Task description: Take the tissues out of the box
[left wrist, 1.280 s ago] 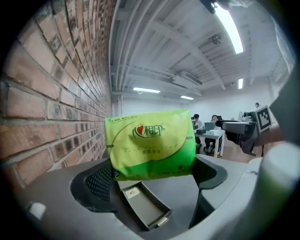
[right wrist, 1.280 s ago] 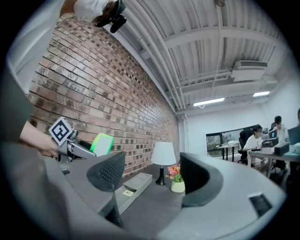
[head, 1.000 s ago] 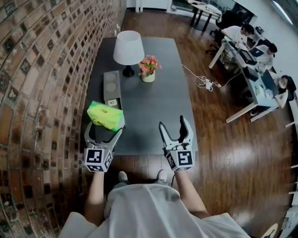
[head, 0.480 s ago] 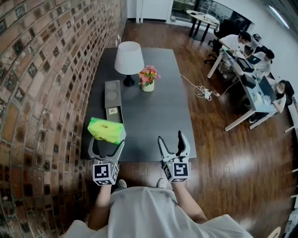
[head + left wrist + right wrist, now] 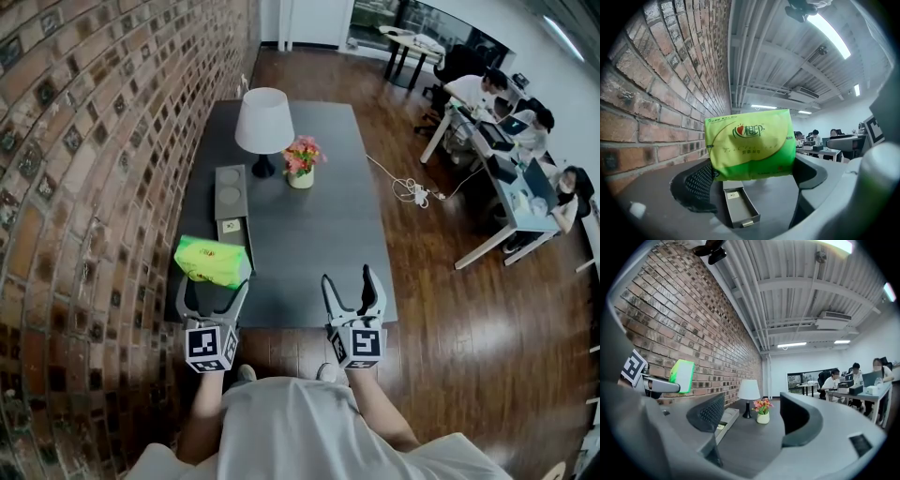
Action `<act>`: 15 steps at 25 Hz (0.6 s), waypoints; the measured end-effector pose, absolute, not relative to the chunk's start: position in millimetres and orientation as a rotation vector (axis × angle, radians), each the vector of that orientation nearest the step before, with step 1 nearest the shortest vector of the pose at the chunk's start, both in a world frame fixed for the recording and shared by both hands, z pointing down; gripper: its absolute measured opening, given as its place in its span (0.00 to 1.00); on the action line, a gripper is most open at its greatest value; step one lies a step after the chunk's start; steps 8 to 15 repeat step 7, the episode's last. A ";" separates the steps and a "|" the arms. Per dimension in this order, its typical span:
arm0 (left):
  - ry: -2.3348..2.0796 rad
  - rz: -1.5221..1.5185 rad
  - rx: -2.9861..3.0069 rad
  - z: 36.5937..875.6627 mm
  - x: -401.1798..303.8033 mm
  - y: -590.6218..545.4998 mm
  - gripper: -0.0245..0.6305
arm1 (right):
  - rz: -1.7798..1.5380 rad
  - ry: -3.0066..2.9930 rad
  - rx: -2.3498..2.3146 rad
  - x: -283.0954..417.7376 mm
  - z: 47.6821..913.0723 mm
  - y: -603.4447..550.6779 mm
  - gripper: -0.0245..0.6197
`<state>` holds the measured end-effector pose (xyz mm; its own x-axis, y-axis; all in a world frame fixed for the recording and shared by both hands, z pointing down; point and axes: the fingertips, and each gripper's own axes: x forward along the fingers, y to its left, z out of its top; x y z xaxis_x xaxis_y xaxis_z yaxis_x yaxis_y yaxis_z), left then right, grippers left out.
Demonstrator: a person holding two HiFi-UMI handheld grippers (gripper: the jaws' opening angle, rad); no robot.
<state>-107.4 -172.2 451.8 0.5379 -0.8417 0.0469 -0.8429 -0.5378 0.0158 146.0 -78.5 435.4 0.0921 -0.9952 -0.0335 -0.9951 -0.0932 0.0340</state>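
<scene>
A bright green tissue pack (image 5: 214, 261) hangs just above the dark grey table (image 5: 309, 234) near its front left corner. My left gripper (image 5: 214, 279) is shut on it, jaws set wide across the pack's width. In the left gripper view the tissue pack (image 5: 749, 144) fills the gap between the jaws of the left gripper (image 5: 752, 176), above a long grey box (image 5: 738, 208) with an open compartment. That grey box (image 5: 228, 199) lies along the table's left side. My right gripper (image 5: 349, 277) stands open and empty over the front edge, as the right gripper (image 5: 752, 416) view confirms.
A white table lamp (image 5: 262, 122) and a small pot of flowers (image 5: 301, 161) stand at the table's far end. A brick wall (image 5: 84, 187) runs close along the left. People sit at desks (image 5: 511, 159) at the far right, and a cable (image 5: 408, 173) lies on the wooden floor.
Both grippers have drawn slightly back toward the table's front edge, the left one still gripping the green pack. The head view has shifted a little.
</scene>
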 end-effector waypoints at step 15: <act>-1.490 0.059 2.716 452.1 -108.8 -169.0 0.82 | -0.058 -2.106 2.291 142.7 435.2 -77.3 0.62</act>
